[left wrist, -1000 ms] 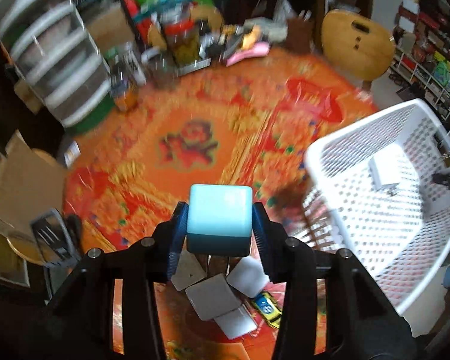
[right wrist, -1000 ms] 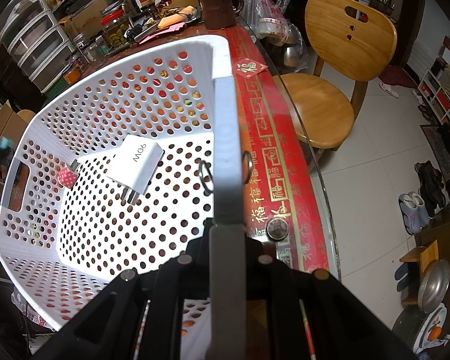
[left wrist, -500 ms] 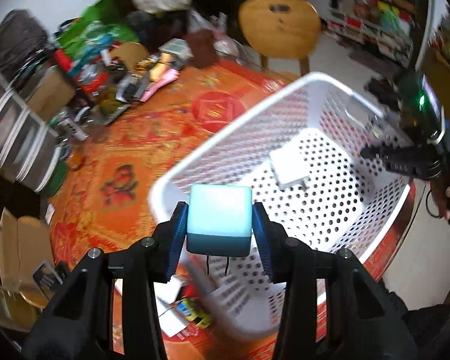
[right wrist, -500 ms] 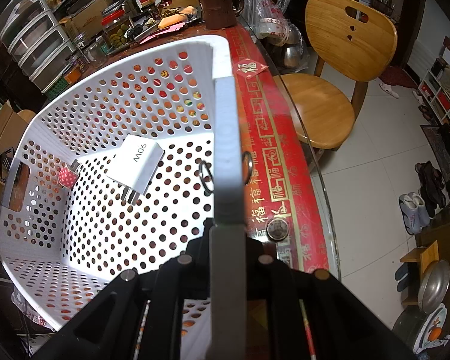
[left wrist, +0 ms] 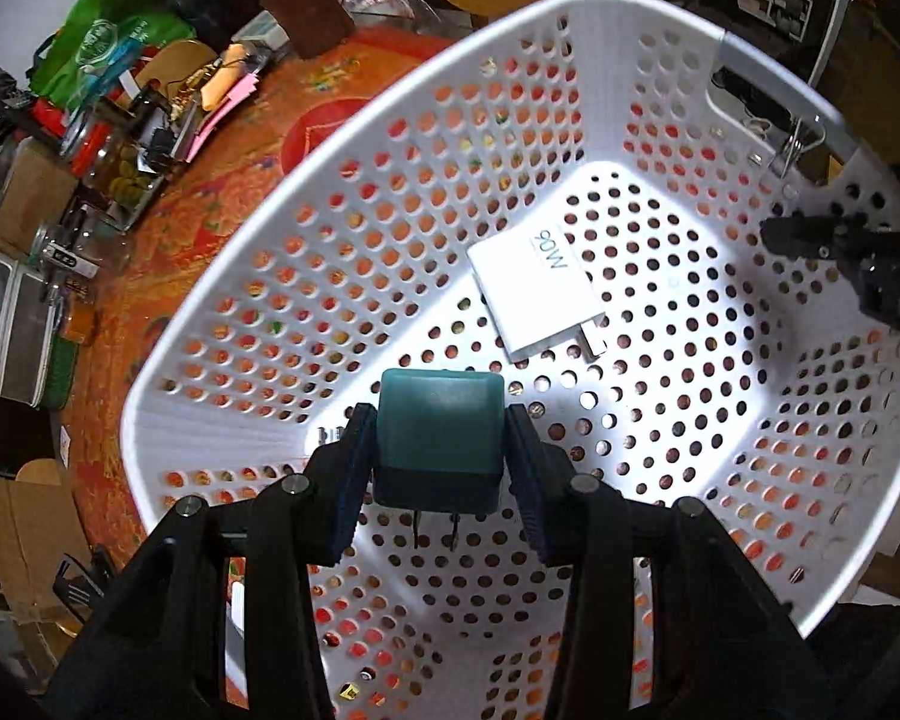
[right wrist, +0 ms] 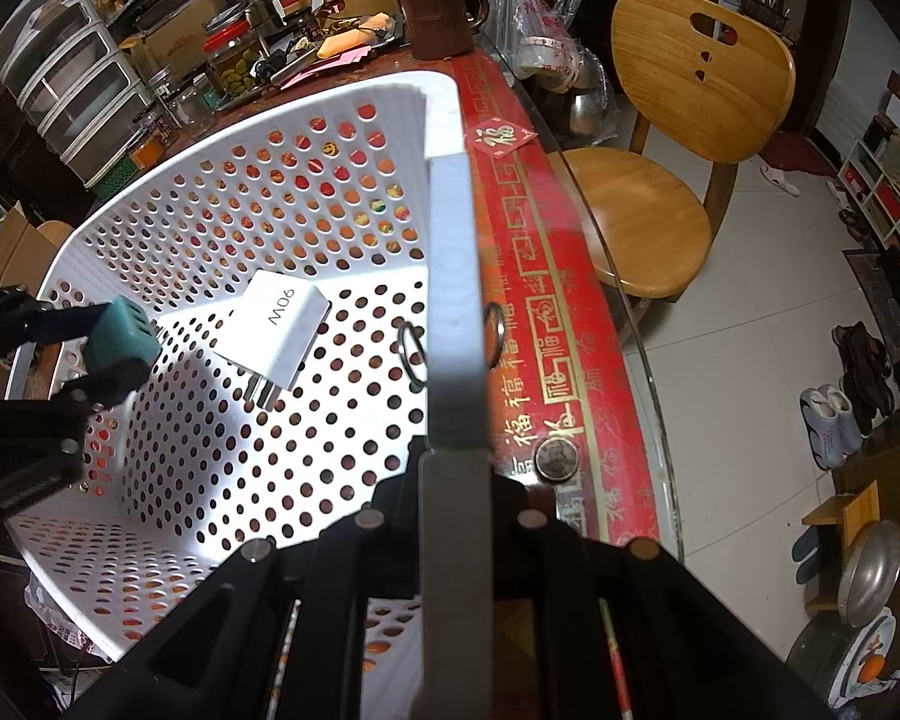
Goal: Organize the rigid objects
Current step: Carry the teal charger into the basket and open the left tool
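Cluttered dining table [right wrist: 528, 324] with a red and gold cloth under glass, jars and boxes piled at the far end, wooden chair [right wrist: 678, 138] off to the side. On it sits a white perforated basket [left wrist: 354, 276], and the right gripper [right wrist: 450, 450] is clamped on the basket's rim, my guess is to keep it from sliding while stuff gets dropped in. The left gripper [left wrist: 438, 450] is closed on a teal plug adapter [left wrist: 439, 420], prongs pointing down, held inside the basket above its floor, so it looks ready to let go. 1 white charger [left wrist: 537, 294] marked 90W already lies flat on the basket floor, just beyond the teal one.
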A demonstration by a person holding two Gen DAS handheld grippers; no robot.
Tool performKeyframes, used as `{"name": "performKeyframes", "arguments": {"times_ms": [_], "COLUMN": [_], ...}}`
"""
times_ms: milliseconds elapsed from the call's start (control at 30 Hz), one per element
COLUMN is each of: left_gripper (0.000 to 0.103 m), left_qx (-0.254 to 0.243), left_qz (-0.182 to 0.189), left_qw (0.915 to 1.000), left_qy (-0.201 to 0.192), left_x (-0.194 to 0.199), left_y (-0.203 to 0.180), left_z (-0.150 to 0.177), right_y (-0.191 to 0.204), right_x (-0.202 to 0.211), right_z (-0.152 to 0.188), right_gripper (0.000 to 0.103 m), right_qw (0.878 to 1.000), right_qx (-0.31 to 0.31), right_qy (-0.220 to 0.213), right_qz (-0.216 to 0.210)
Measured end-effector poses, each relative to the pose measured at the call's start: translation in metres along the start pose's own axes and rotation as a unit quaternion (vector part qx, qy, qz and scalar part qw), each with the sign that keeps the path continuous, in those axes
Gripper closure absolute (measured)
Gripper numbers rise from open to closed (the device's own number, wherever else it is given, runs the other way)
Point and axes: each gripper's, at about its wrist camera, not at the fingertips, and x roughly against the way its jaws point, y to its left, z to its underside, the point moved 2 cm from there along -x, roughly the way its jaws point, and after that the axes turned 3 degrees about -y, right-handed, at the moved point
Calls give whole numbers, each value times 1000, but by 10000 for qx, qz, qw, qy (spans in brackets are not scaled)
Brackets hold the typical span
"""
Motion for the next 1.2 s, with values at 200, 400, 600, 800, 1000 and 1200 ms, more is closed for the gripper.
{"name": "performKeyframes", "arguments": {"times_ms": [200,400,600,800,1000,1200], "left_gripper": [62,62,62,2,1,1], "left_qx": [-44,-63,-96,-174,-81,573], "left_qz": [50,144,153,-75,-346,-382], "left_qw": [9999,9996,9995,9996,9981,9916], "left_qy": [150,240,247,-199,-505,-1093], "left_x": [-14,-19,-21,-3,27,91], "left_y": [-4,-5,-6,-5,8,65], "left_z": [1,3,2,0,10,43], "right_y": [0,1,1,1,0,-1], "right_x": [0,0,0,0,0,1], "right_z": [0,0,0,0,-1,-2], "right_gripper": [92,91,91,91,91,91], "right_qw": [10000,10000,10000,10000,10000,10000], "right_qx": [1,-2,-9,-7,0,6], "right_qy": [1,-2,4,1,10,11], "right_qz": [-3,-8,-9,-9,-5,-9]}}
